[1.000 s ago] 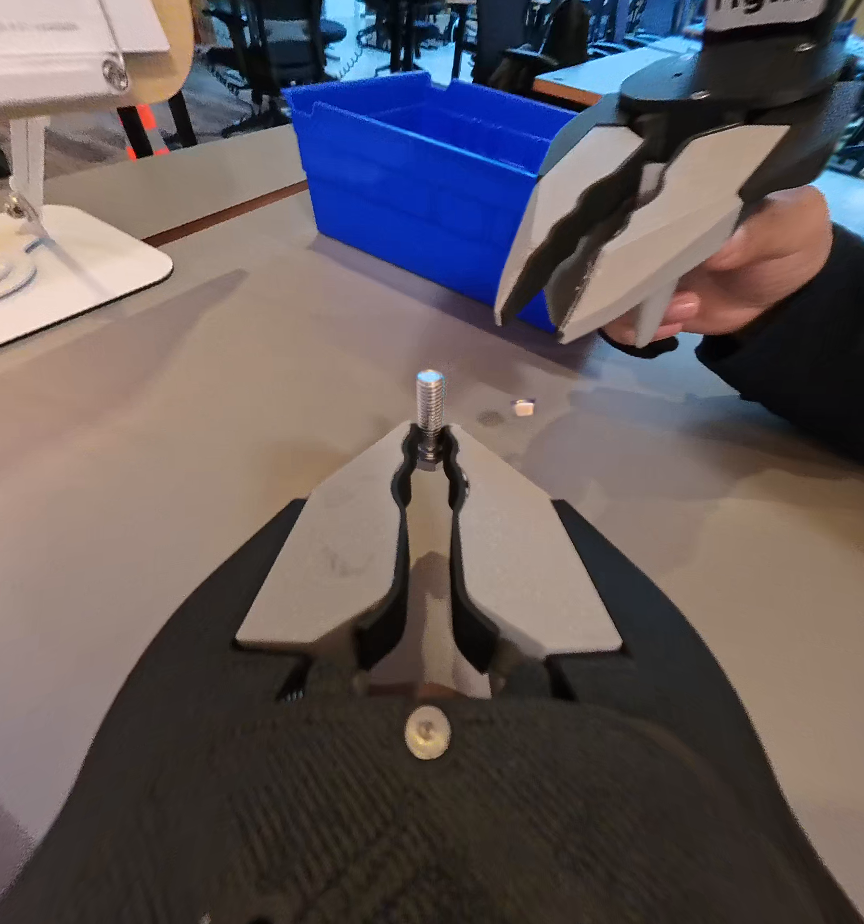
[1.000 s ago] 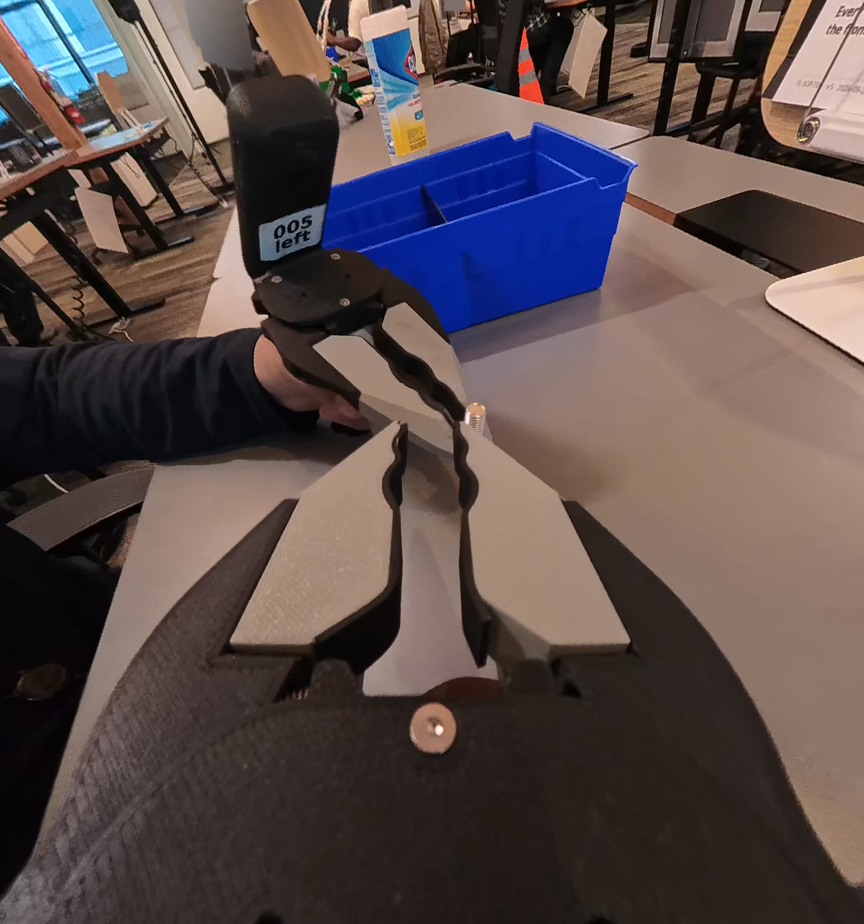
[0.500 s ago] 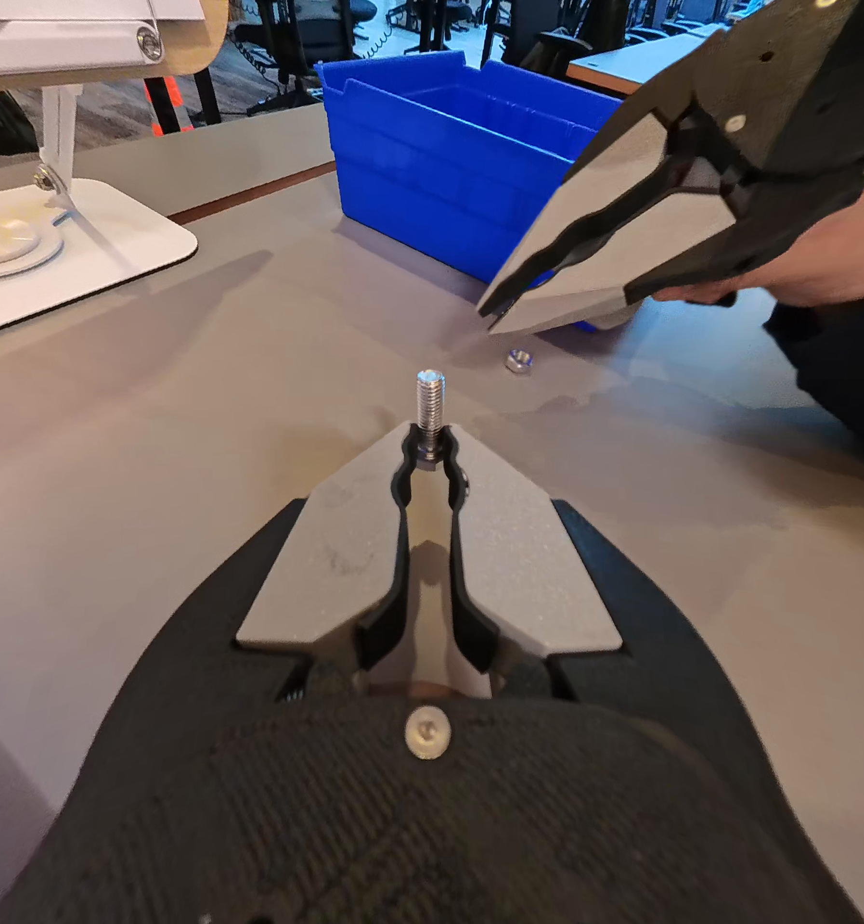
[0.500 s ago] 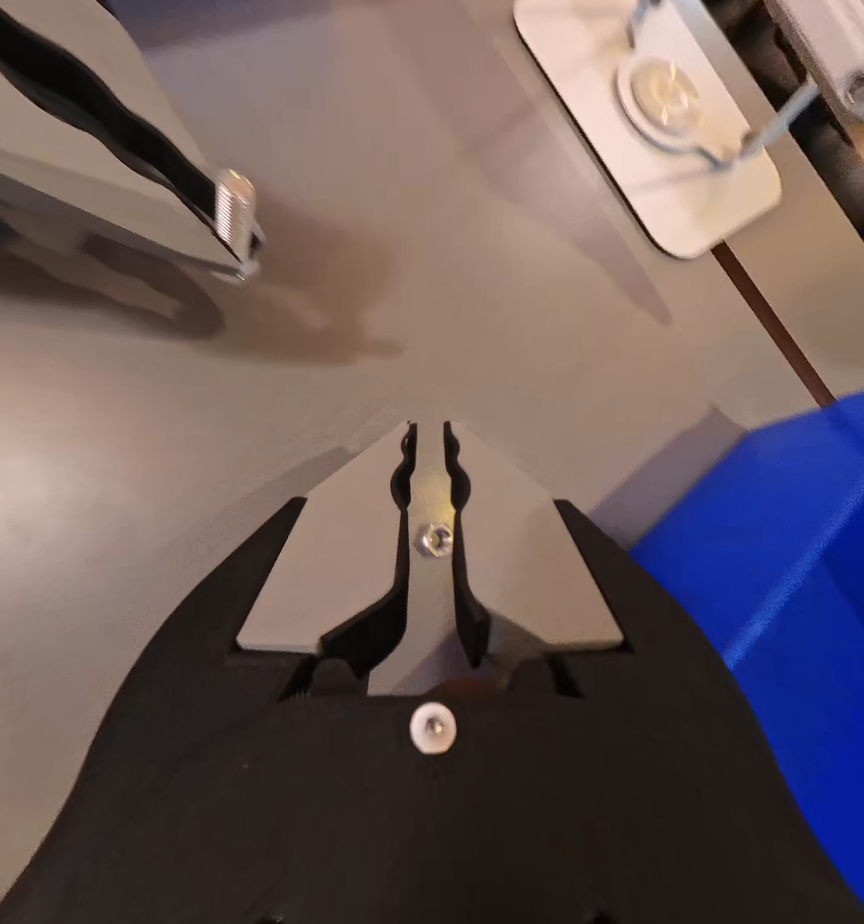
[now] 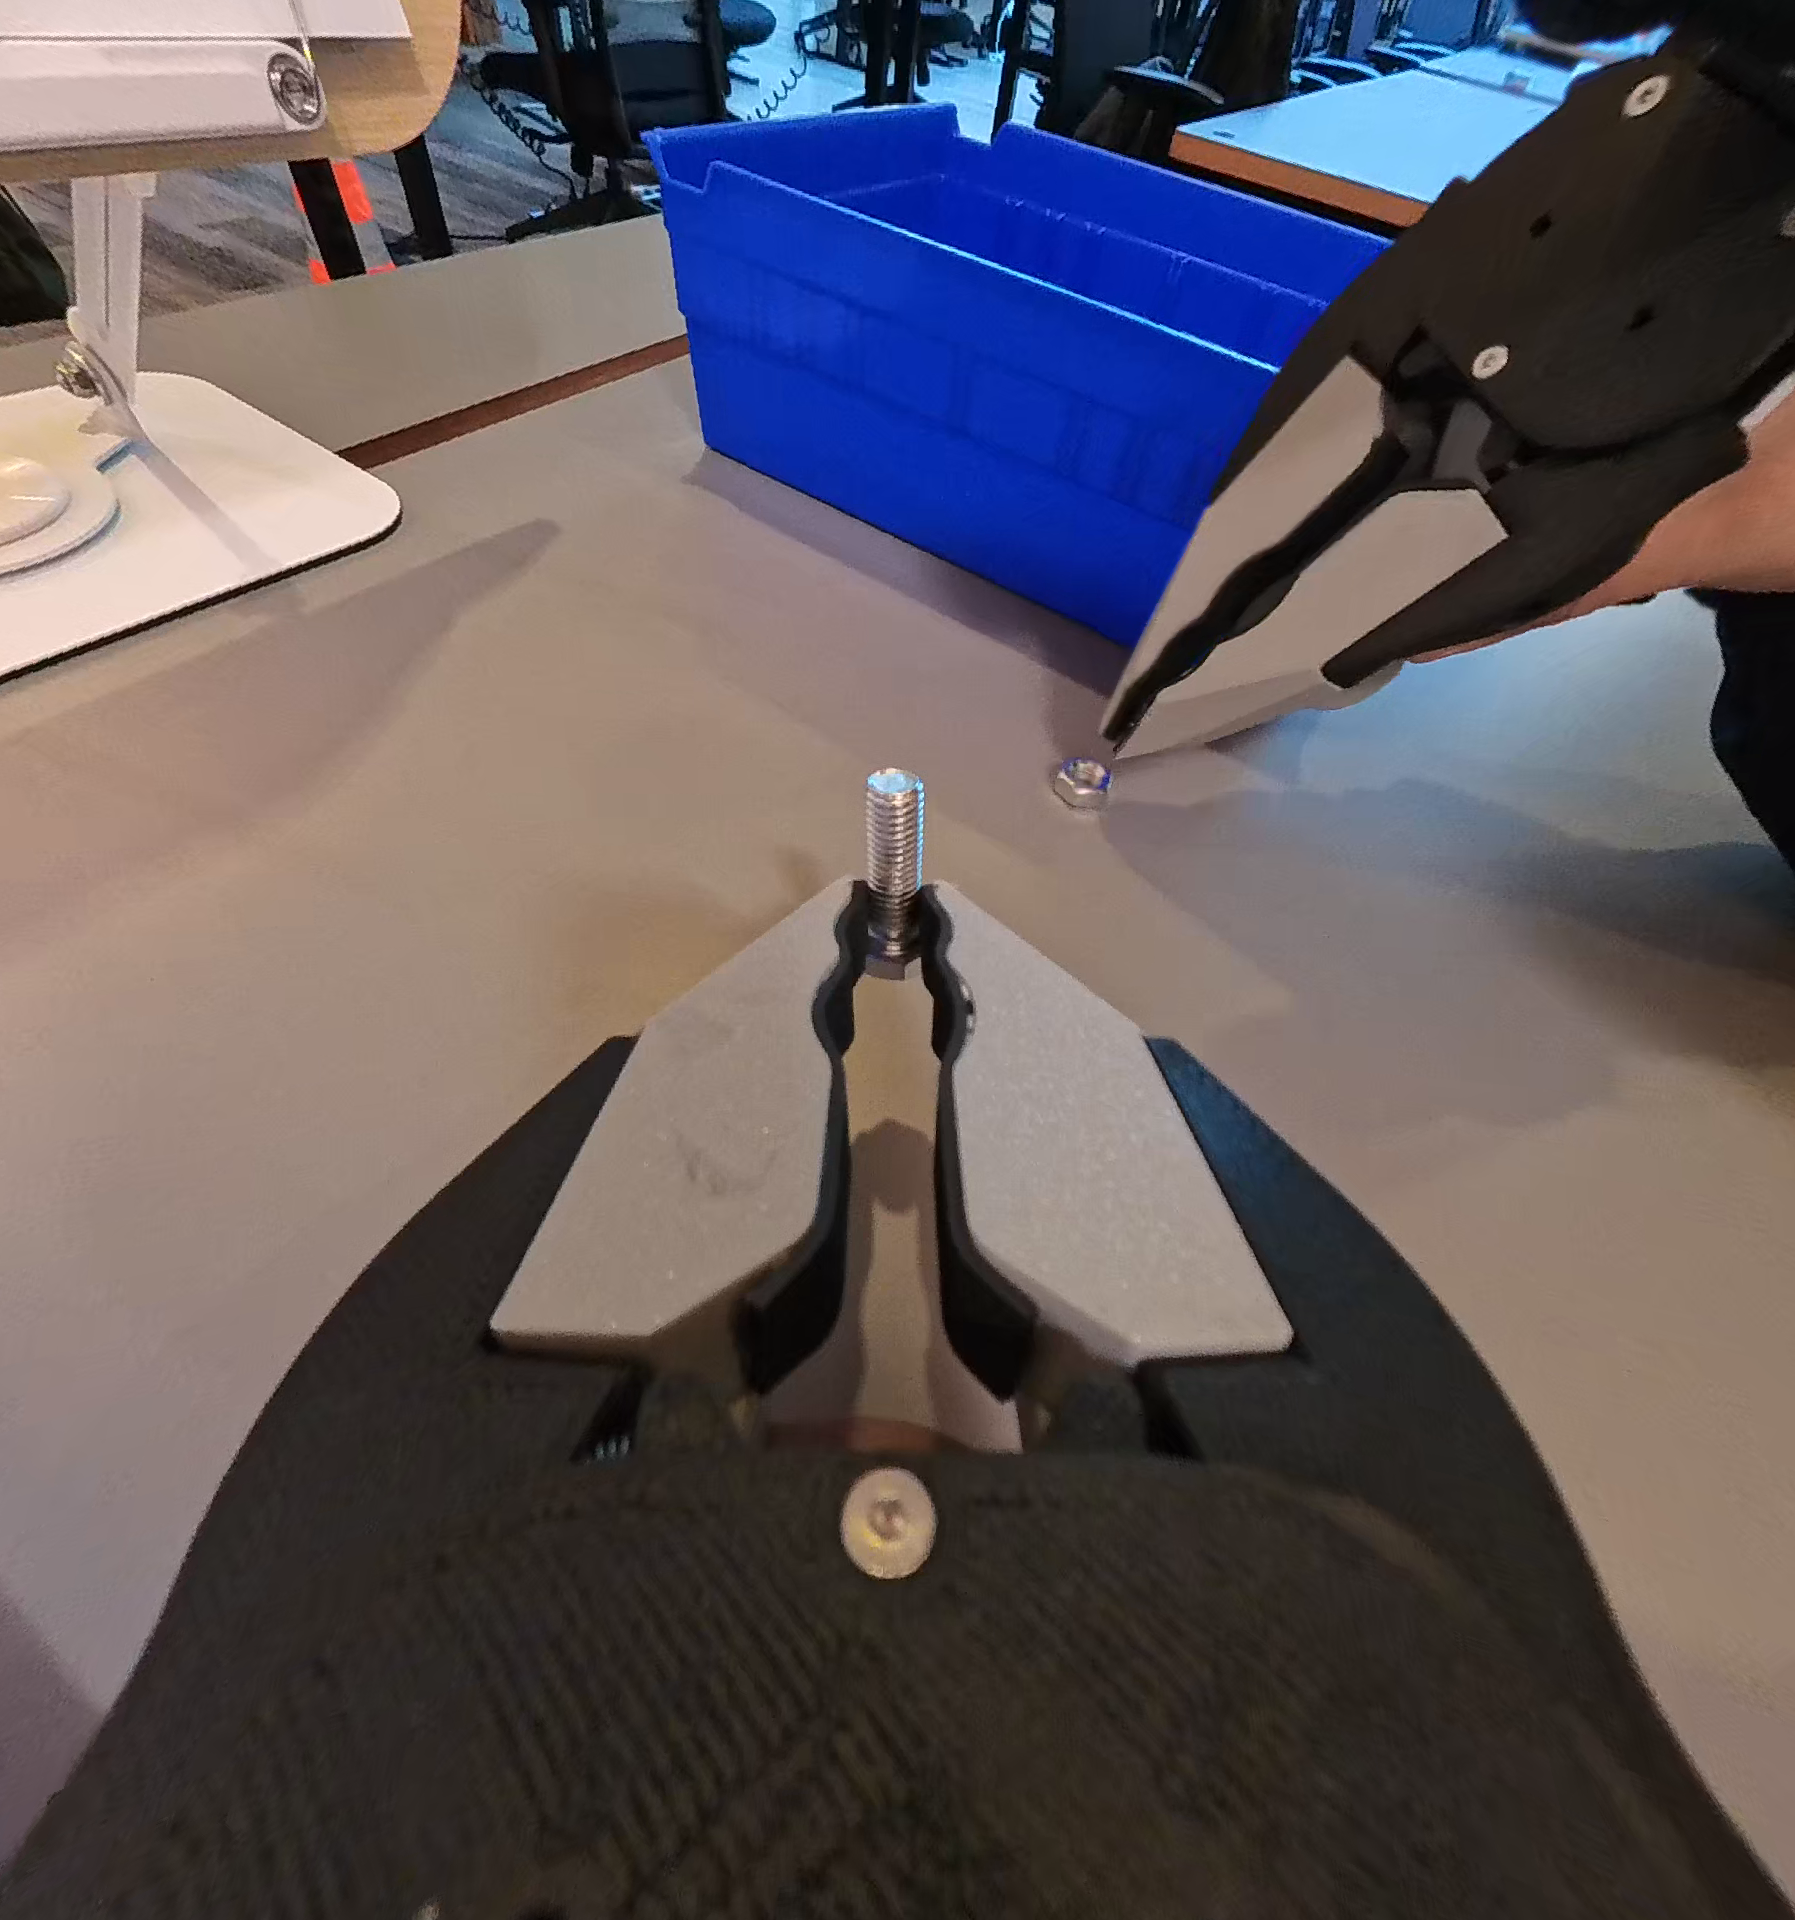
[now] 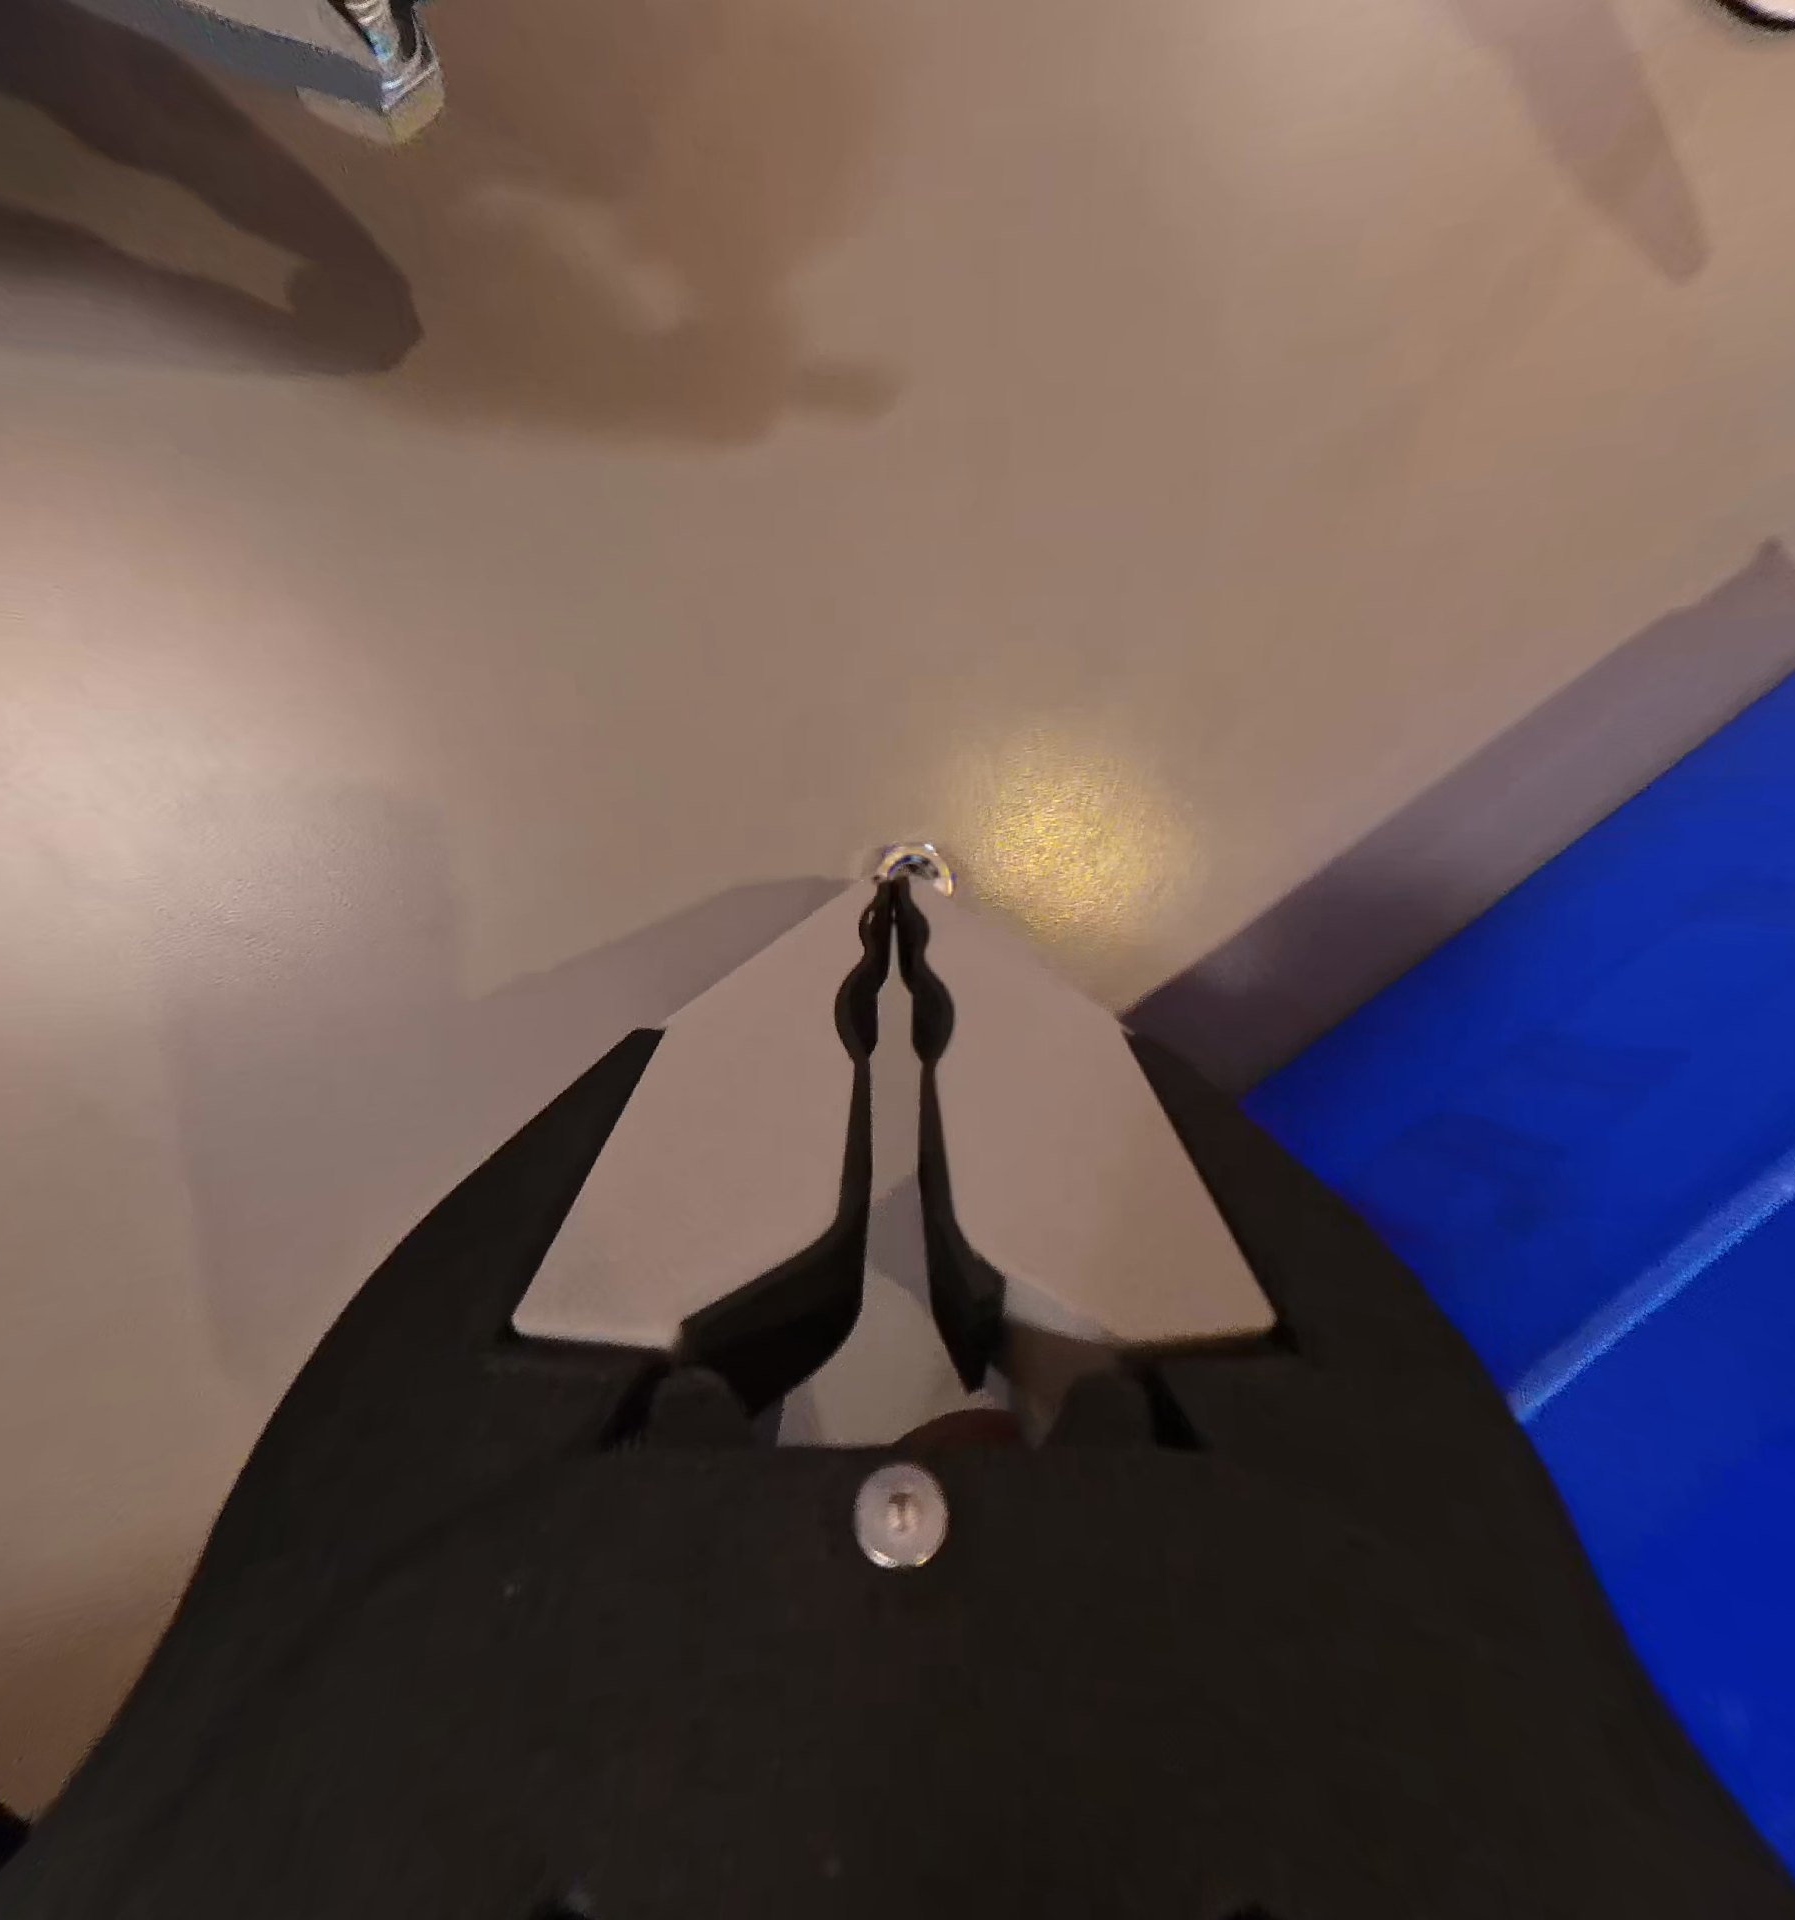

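Observation:
My left gripper (image 5: 893, 906) is shut on a silver threaded bolt (image 5: 894, 842). It grips the bolt near the head, and the threaded shank stands upright above the grey table (image 5: 457, 831). A small silver hex nut (image 5: 1080, 781) lies flat on the table to the bolt's right. My right gripper (image 5: 1121, 727) points down at it with its fingers closed together, the tips right at the nut's edge. In the right wrist view the gripper (image 6: 895, 896) is shut, and the nut (image 6: 919, 864) peeks out just beyond the tips, not between the pads. The bolt (image 6: 394, 62) shows at the top left.
A blue plastic bin (image 5: 976, 416) stands on the table behind the nut and shows at the right of the right wrist view (image 6: 1599, 1143). A white stand base (image 5: 145, 520) sits at the far left. A hand (image 5: 1755, 520) holds the right gripper. My right fingertips sit around 12 cm from my left ones.
My right gripper swung down over the nut and its jaws closed fully; the nut, earlier seen between the fingers, now lies just past the tips. My left gripper kept its hold on the bolt.

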Available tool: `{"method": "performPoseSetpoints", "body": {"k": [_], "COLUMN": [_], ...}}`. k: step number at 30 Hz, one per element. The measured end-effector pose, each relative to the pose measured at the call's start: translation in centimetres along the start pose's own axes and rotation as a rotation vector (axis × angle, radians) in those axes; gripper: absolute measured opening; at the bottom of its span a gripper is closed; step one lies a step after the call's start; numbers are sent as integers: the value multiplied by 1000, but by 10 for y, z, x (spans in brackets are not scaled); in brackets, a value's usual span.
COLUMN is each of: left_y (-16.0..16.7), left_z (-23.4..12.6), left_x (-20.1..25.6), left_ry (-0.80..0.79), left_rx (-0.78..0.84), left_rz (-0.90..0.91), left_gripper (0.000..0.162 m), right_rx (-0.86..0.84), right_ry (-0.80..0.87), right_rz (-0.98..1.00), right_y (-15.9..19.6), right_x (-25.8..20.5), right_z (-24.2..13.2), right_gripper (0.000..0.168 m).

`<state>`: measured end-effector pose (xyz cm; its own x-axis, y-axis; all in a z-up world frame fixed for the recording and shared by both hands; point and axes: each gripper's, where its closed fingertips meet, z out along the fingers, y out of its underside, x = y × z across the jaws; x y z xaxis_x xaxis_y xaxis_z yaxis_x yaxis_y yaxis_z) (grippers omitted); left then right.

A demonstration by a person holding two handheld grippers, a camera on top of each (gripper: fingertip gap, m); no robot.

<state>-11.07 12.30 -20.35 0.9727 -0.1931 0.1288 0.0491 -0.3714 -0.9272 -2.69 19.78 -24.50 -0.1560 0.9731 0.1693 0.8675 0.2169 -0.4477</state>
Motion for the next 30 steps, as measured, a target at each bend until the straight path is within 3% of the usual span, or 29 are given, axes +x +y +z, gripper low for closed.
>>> {"method": "performPoseSetpoints", "body": {"k": [8,15,19,25,30], "left_y": [-1,-2,-1,2,2], "left_z": [0,-1,-1,1,1], "left_x": [0,0,0,1,0], "left_ry": [1,1,1,6,7], "left_rx": [6,9,6,-7,-10], "left_rz": [2,2,-2,-3,-4], "left_gripper": [6,6,7,7,7], "right_rx": [-47,118,48,-1,-67], "right_ry": [-91,-65,-26,40,44], "right_rz": [-72,-51,14,19,-4], "right_y": [2,-28,-8,0,9], "right_x": [-27,-25,-4,6,2], "right_z": [16,3,-2,2,10], "right_gripper": [0,0,5,26,23]}}
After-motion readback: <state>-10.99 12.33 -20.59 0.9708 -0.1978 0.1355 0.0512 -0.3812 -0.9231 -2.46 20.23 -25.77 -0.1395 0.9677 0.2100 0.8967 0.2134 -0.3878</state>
